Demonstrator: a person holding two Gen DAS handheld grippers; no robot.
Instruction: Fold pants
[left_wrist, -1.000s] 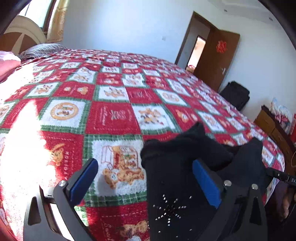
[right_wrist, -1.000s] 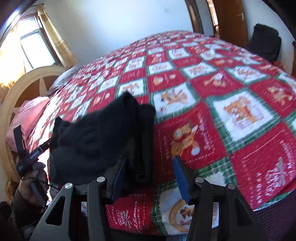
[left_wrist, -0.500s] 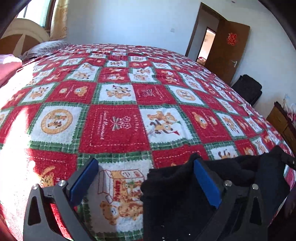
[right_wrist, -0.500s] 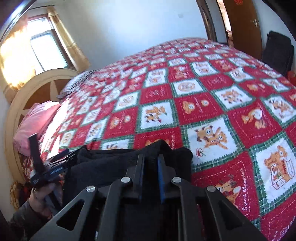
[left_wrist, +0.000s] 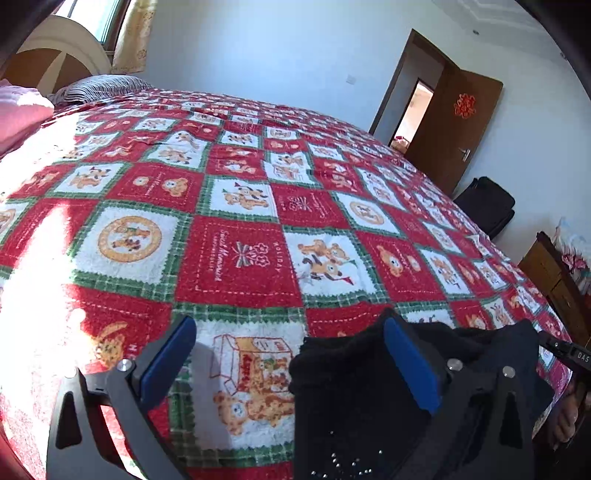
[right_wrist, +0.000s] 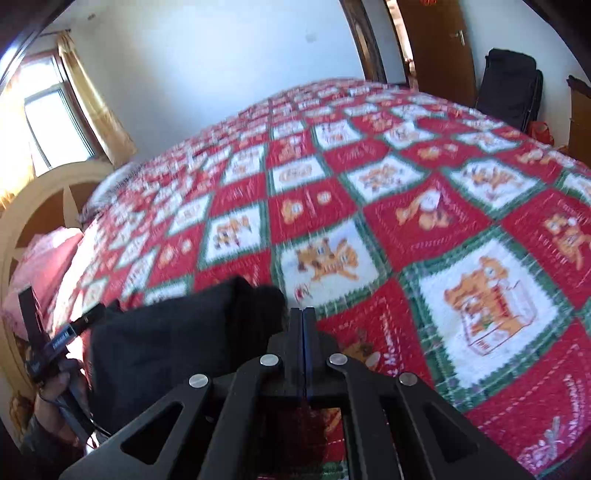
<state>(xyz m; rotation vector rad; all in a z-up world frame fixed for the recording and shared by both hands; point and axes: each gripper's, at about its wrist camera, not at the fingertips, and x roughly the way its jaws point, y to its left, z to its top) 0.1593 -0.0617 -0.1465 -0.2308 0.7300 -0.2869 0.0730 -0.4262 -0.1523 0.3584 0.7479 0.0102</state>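
Black pants (left_wrist: 354, 398) lay bunched at the bed's (left_wrist: 236, 258) near edge, 5 o'clock in the left view. Left gripper (left_wrist: 288, 354) fingers spread wide, released, with one finger over the cloth. Right gripper (right_wrist: 303, 325) fingers had just clenched together, with no cloth visibly between them.

A red, white and green patchwork quilt (left_wrist: 236, 254) covers the bed beneath a sunlit curtained window (right_wrist: 55, 114), with a brown door (left_wrist: 454, 125) ajar and a black bag (left_wrist: 485, 206) beside it.
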